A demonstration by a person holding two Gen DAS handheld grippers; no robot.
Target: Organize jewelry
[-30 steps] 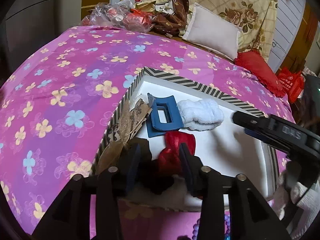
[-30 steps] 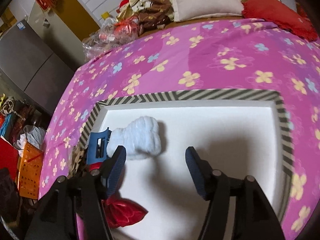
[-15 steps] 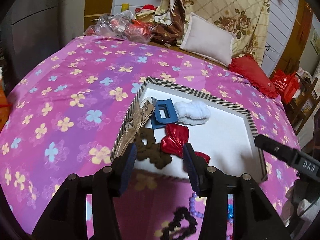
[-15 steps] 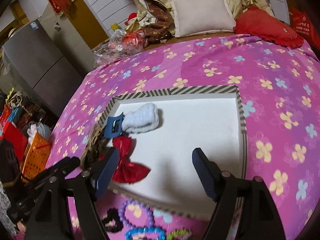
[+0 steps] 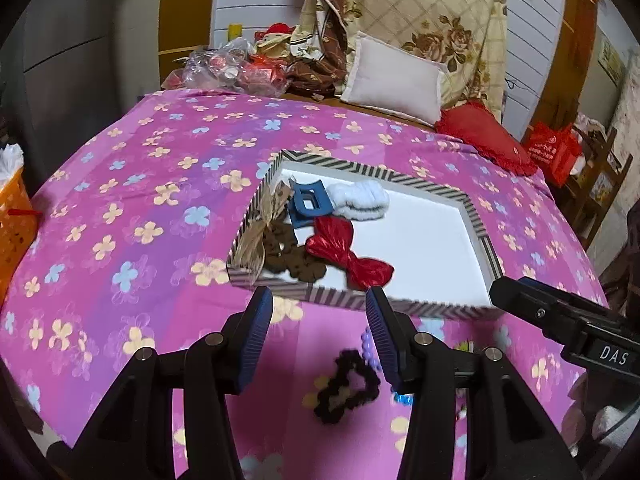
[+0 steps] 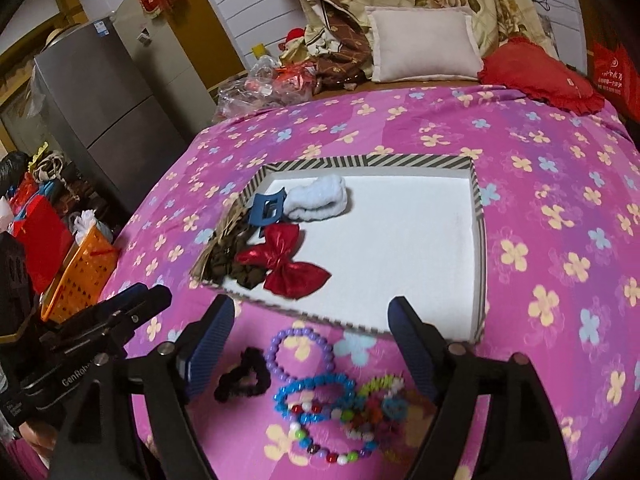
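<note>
On the bed's pink flowered cover [image 6: 540,168] our striped-rimmed white tray [image 6: 478,216] holds sorted hair pieces along its left side. The shiny red bow [image 6: 286,260] lies there, long axis slanting toward the near rim. Beaded bracelets [image 6: 316,390] await nearer us. Left tongs [image 5: 318,334] and right tongs [image 6: 312,344] both gape wide, empty.

A bed [image 6: 560,168] is covered by a pink flowered sheet; on it are laid a striped box [image 6: 478,216], a black scrunchie [image 6: 240,380], bead bracelets [image 6: 316,396] and pillows [image 6: 424,46]
</note>
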